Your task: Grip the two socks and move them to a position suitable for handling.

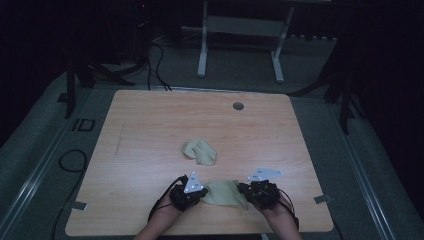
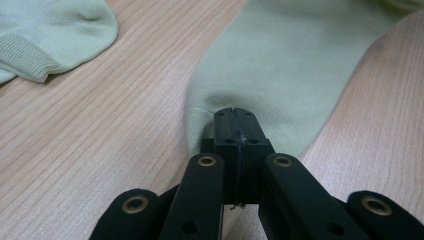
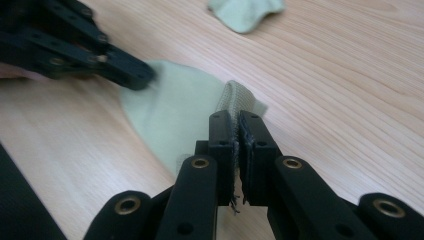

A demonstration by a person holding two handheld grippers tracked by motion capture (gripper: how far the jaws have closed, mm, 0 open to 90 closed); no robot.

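Note:
A pale green sock (image 1: 226,192) lies flat near the table's front edge, stretched between my two grippers. My left gripper (image 1: 203,194) is shut on one end of it; in the left gripper view the jaws (image 2: 234,117) pinch a fold of the sock (image 2: 280,65). My right gripper (image 1: 244,191) is shut on the other end, where the jaws (image 3: 235,122) clamp the ribbed cuff of the sock (image 3: 175,105) and lift it slightly. A second, crumpled sock (image 1: 200,151) rests at the table's middle, apart from both grippers.
The wooden table (image 1: 150,125) has a round grey grommet (image 1: 238,106) near its far edge. A white desk frame (image 1: 240,45) stands on the floor beyond it. Cables (image 1: 70,162) lie on the floor at the left.

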